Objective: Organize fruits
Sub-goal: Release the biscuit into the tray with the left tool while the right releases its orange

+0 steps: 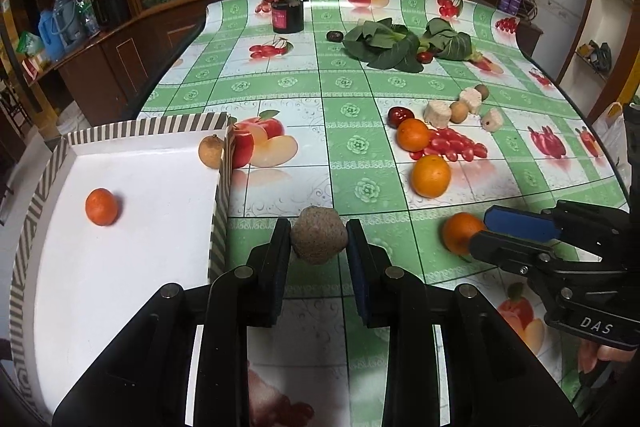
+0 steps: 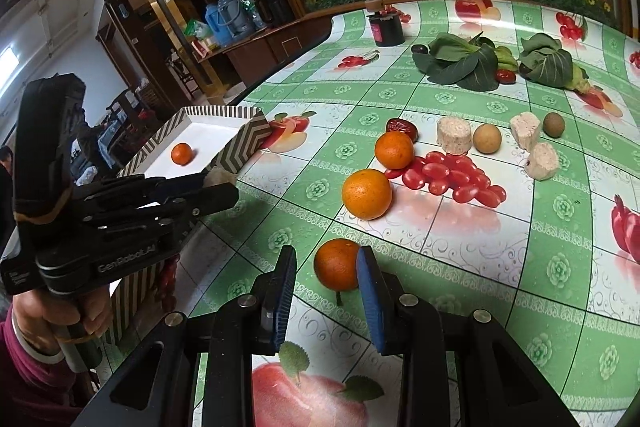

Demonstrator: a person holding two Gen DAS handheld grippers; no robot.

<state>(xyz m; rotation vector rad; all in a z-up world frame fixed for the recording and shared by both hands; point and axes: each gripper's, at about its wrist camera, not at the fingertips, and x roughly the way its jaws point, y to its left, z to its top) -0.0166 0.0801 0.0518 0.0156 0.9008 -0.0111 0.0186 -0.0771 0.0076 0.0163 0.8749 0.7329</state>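
My left gripper [image 1: 319, 241] is shut on a rough brown fruit [image 1: 319, 239], held above the table just right of the striped box [image 1: 224, 183]. One orange [image 1: 101, 206] lies in the box, and a tan fruit [image 1: 211, 151] sits at its far right corner. My right gripper [image 2: 326, 267] is open around an orange [image 2: 335, 264] on the table; the right pad touches it, the left pad stands apart. This gripper also shows in the left wrist view [image 1: 486, 231]. Two more oranges [image 2: 366, 193] [image 2: 393, 149] lie beyond.
Further back are a red date [image 2: 402, 128], pale cut chunks [image 2: 453, 135], small brown fruits [image 2: 486, 137], leafy greens [image 2: 460, 61] and a dark jar [image 2: 386, 25]. The tablecloth [image 2: 520, 267] carries printed fruit pictures. A wooden cabinet stands behind the table.
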